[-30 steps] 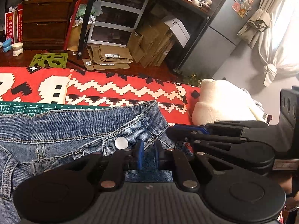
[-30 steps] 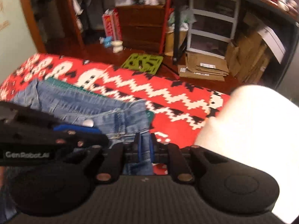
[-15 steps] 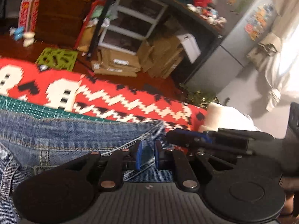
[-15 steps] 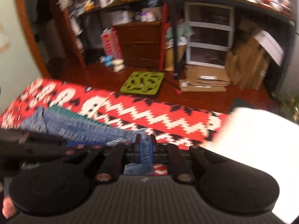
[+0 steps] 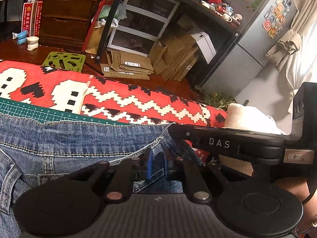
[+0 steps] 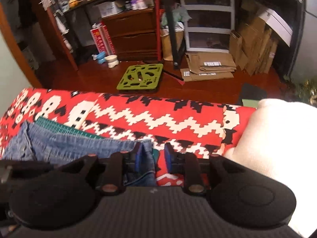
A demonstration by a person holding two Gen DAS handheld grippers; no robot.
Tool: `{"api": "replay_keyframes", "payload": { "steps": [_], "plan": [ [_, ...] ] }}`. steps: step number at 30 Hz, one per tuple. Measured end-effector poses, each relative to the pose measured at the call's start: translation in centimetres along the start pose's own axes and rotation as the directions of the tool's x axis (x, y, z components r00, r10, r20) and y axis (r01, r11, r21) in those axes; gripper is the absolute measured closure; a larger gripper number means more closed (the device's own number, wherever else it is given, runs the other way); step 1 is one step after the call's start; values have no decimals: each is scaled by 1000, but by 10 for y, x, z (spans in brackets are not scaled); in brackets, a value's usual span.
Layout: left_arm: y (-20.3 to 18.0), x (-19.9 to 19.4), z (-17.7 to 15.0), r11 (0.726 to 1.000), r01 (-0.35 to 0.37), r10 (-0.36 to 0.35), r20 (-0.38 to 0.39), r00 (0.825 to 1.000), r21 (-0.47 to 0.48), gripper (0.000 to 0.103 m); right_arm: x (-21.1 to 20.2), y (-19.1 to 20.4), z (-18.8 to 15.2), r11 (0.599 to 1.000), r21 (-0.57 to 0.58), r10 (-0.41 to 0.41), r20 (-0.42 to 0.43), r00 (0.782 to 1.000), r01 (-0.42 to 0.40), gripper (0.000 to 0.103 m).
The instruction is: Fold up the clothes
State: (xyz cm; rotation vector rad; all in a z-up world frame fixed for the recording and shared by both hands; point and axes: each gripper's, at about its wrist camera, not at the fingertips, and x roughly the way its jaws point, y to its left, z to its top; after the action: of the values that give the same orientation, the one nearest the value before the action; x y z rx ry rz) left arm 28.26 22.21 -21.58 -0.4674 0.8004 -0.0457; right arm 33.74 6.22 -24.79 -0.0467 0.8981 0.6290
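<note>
Item: blue denim jeans [image 5: 65, 144], stitched in tan thread, lying flat with the waistband end toward the grippers. They rest partly on a green cutting mat with a white ruled grid [image 5: 39, 114], which lies on a red woven blanket with white zigzags and black motifs [image 5: 138, 101].

Left gripper [image 5: 157, 165]: black two-finger tongs with blue pads, jaws nearly together and pinching a fold of the denim at the waistband edge.

Right gripper [image 6: 152, 158]: black tongs of the same make, blue pads. Its jaws are opening; the corner of the denim lies between them against the left pad, while the right pad stands clear over the blanket. In the left wrist view its black body, lettered "DAS", crosses just beside the left gripper.

Adjacent: cream knitted garment [image 6: 281, 138], bulky, on the blanket to the right of the jeans.

Background, on a dark wood floor: flattened brown cardboard boxes [image 6: 210, 67]; a green plastic tray with cut-out shapes [image 6: 140, 77]; a brown wooden drawer chest [image 5: 65, 17]; a white three-drawer plastic unit [image 6: 206, 17]; a grey refrigerator with magnets [image 5: 263, 29].
</note>
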Motion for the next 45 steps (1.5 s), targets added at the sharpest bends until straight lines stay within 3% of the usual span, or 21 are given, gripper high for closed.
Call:
{"api": "replay_keyframes", "payload": {
  "steps": [5, 9, 13, 18, 25, 28, 34, 37, 40, 45],
  "plan": [
    [0, 0, -1, 1000, 0, 0, 2, 1000, 2, 92, -5, -1, -2, 1000, 11, -14, 18, 1000, 14, 76],
    [0, -1, 0, 1000, 0, 0, -11, 1000, 4, 92, -7, -8, -7, 993, 117, -15, 57, 998, 8, 80],
    [-2, -6, 6, 1000, -3, 3, -36, 999, 3, 92, -10, -18, -7, 977, 212, -41, 59, 997, 28, 101],
    [2, -23, 8, 1000, 2, -1, -19, 1000, 28, 92, -27, -30, -4, 959, 273, 46, 116, 992, -76, 100],
    [24, -25, 1, 1000, -12, 12, -36, 999, -5, 92, -32, -8, -1, 986, 135, 92, 86, 992, -103, 101],
    [29, -25, -3, 1000, 2, -2, -21, 1000, -24, 92, -18, -5, -2, 990, 130, 57, 21, 998, -59, 101],
    [31, -24, -5, 1000, 6, -5, -6, 1000, 7, 94, -12, -6, -6, 989, 135, 51, 30, 998, -55, 103],
    [32, -25, -2, 1000, -6, 5, -22, 1000, -4, 94, -10, -2, -2, 995, 93, 26, 10, 1000, -27, 103],
    [34, -39, 1, 1000, -4, 4, -4, 1000, -25, 93, -13, -2, 9, 996, 65, -65, -12, 998, 66, 101],
    [46, -72, 4, 996, 44, -41, 54, 998, -72, 93, -49, -1, 11, 998, 47, 29, 67, 997, -32, 101]
  ]
}}
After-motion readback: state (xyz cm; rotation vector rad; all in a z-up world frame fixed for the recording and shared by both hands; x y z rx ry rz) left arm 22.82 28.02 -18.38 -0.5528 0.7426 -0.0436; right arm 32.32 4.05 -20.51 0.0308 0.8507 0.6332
